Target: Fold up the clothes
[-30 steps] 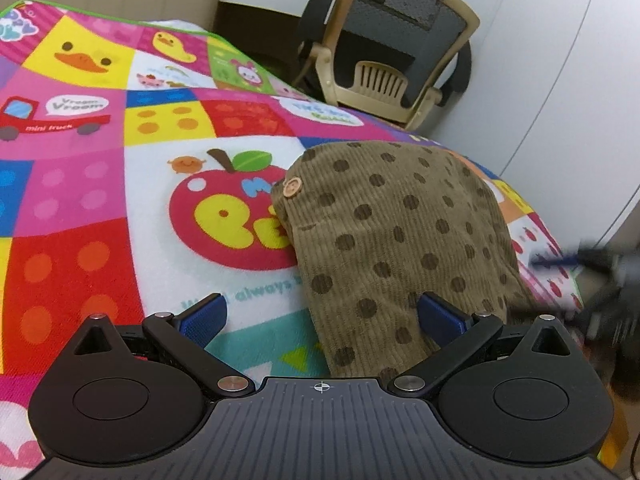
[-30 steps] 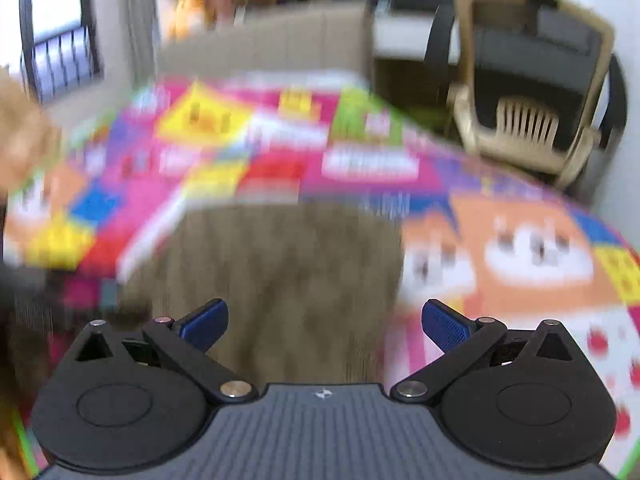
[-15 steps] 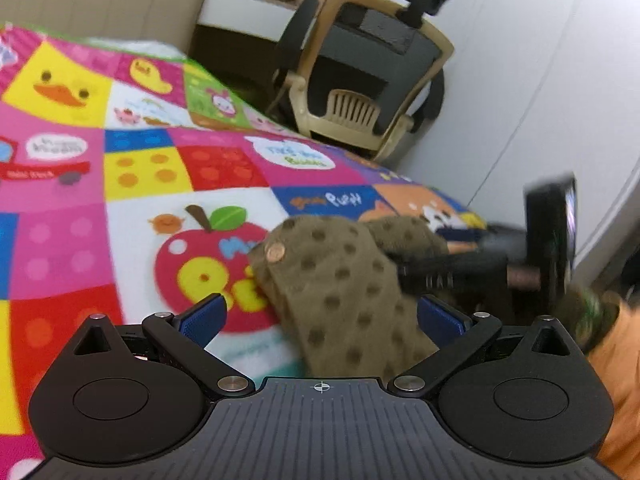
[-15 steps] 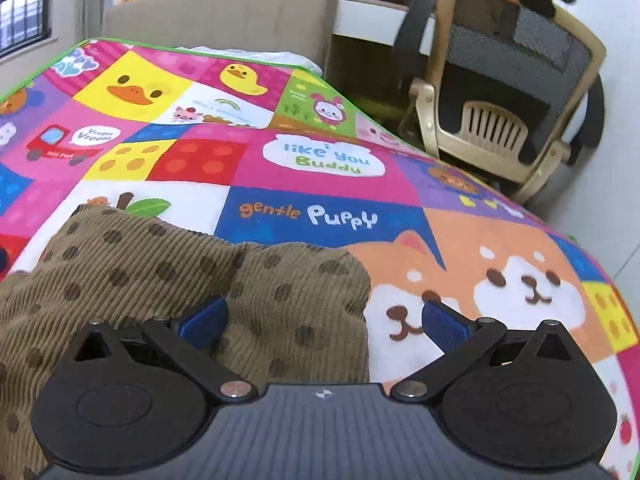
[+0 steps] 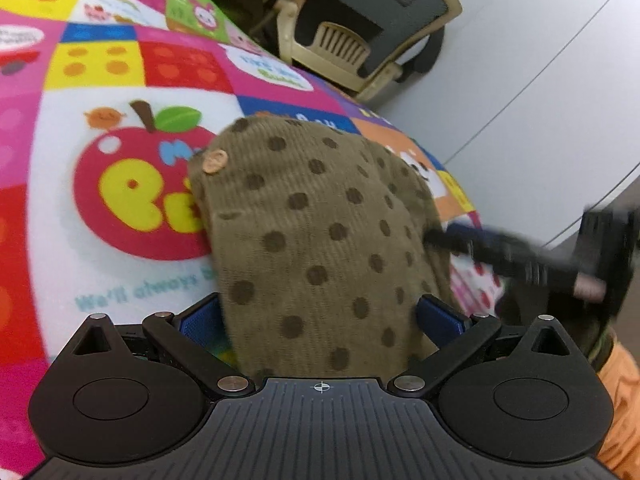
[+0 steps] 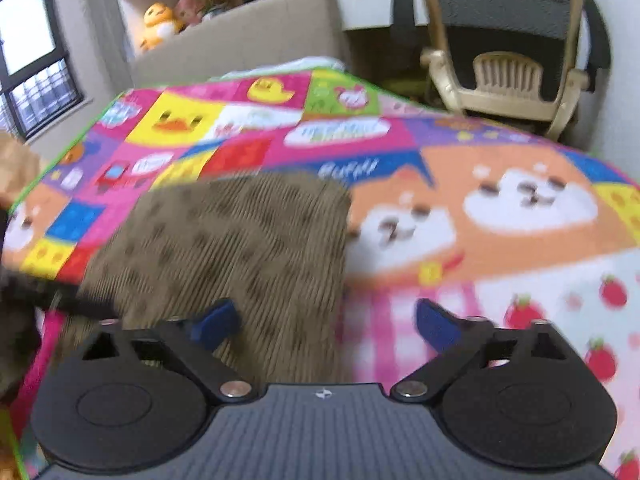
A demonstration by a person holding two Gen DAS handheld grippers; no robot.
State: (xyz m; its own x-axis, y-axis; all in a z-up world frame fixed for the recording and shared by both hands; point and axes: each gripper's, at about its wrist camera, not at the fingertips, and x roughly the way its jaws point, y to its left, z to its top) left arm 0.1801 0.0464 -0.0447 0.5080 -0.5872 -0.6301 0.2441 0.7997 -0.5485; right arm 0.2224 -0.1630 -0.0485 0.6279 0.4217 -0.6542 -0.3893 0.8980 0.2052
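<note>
A folded brown corduroy garment with dark dots lies on the colourful play mat; a wooden button shows at its far left corner. My left gripper is open, its blue pads on either side of the garment's near end. My right gripper is open over the garment's right edge, holding nothing. It appears blurred in the left wrist view at the garment's right side.
A beige and black office chair stands past the mat's far edge, next to a white wall. A padded headboard with plush toys lies behind. Orange clothing is at near right.
The right gripper has pulled back from on top of the garment to its right edge. The left gripper has moved closer, so the garment now lies between its pads.
</note>
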